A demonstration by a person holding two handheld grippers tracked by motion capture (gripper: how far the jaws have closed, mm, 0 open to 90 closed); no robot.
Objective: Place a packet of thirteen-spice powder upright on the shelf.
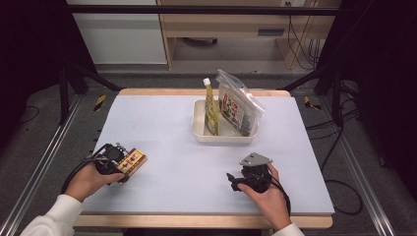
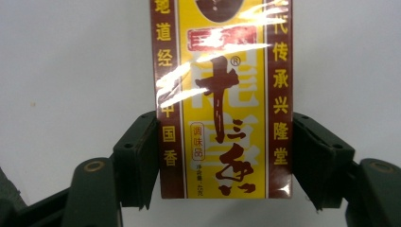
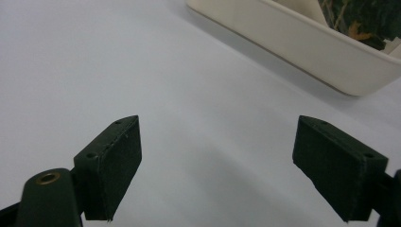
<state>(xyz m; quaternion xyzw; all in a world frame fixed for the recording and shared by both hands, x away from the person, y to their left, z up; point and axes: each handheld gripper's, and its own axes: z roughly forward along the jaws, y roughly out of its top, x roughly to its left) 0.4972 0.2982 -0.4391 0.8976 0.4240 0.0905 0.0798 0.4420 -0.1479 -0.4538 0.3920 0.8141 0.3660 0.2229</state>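
At the near left of the table (image 1: 162, 128), the left gripper (image 1: 123, 164) covers one end of a yellow and maroon box (image 1: 134, 160), and in the left gripper view the box's (image 2: 222, 99) far end runs off the top edge. The left hand (image 1: 87, 181) grips the tool low, forearm coming in from the bottom corner. The box lies flat between the two jaws, whose pads sit against its long sides, pinching it. Near right, the right hand (image 1: 268, 194) holds the right gripper (image 1: 232, 179) just above the bare table, jaws spread wide with nothing between them. Beyond it stands a cream tray (image 1: 199, 129) holding a bottle (image 1: 211, 108) and a clear bag (image 1: 239, 102).
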